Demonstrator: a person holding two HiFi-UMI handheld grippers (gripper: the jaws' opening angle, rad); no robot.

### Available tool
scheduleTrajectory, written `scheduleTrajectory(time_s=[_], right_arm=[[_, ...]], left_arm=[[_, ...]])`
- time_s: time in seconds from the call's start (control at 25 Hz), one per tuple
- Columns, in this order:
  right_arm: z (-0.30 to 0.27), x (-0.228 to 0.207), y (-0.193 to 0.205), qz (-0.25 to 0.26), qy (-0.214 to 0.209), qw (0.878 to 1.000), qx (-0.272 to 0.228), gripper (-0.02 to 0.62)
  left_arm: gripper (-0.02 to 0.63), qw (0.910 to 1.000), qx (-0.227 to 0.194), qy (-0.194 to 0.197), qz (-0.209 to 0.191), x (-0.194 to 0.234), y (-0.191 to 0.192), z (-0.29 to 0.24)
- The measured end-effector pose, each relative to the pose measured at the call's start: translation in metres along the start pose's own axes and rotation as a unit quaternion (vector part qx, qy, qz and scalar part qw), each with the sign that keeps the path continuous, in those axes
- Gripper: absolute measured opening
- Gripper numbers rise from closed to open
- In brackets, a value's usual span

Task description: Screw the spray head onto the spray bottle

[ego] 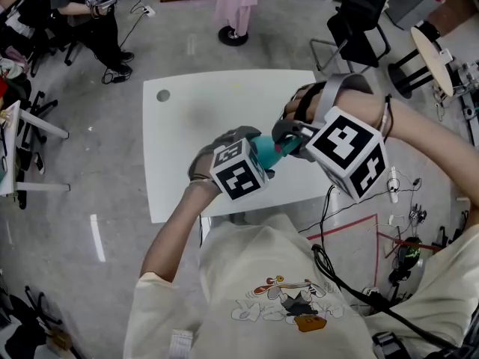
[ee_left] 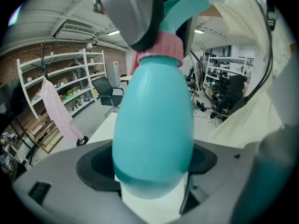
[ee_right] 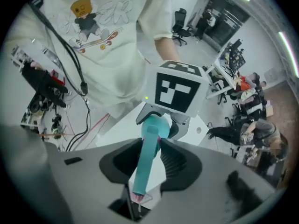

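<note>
The jaws of the left gripper (ee_left: 154,183) are closed on the lower body of the teal spray bottle (ee_left: 154,120), which fills the middle of the left gripper view. The jaws of the right gripper (ee_right: 150,155) are pressed against both sides of the teal spray head (ee_right: 145,164) and stand partly apart around it.

The head is already seated on the neck of the bottle, where a pink collar (ee_left: 161,48) is seen. It cannot be told how far the collar is threaded. The task is judged to be in the turning step, with the final tightening and the setting down still left.

In the head view both tools are held in the air at the centre, above the lower right edge of the white table (ego: 187,118), close to the person's chest. Free room is given over the bare table towards the upper left. At the lower right, black cables (ego: 352,283) hang near the right arm and could be caught.
</note>
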State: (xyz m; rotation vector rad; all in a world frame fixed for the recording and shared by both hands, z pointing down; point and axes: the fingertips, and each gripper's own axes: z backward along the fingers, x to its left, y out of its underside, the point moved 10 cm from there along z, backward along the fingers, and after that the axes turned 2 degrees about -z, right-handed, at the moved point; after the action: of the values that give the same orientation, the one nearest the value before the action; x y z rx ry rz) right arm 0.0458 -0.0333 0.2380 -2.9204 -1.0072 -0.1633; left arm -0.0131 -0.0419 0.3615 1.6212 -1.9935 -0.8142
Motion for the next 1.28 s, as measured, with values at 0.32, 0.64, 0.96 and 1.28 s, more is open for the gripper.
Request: scheduleTrajectory(time_s=[0.32, 0.64, 0.96, 1.28], right_arm=[[-0.001, -0.025, 0.016, -0.224, -0.037, 0.973, -0.03, 0.128], [-0.02, -0.041, 0.042, -0.465, -0.06, 0.881, -0.066, 0.128], [-0.038, -0.035, 0.069, -0.727, -0.074, 0.664, -0.159, 0.127], [-0.042, -0.041, 0.075, -0.744, -0.081, 0.639, -0.18, 0.21]], left_arm=[[0.408, 0.9949, -0.003, -0.083, 0.057, 0.006, 0.002, 0.003], [0.408, 0.9731, 0.021, -0.21, 0.092, 0.017, 0.009, -0.008], [0.408, 0.9473, 0.054, -0.305, 0.083, 0.024, 0.022, -0.02], [0.408, 0.9565, 0.026, -0.271, 0.106, 0.033, 0.031, -0.028]])
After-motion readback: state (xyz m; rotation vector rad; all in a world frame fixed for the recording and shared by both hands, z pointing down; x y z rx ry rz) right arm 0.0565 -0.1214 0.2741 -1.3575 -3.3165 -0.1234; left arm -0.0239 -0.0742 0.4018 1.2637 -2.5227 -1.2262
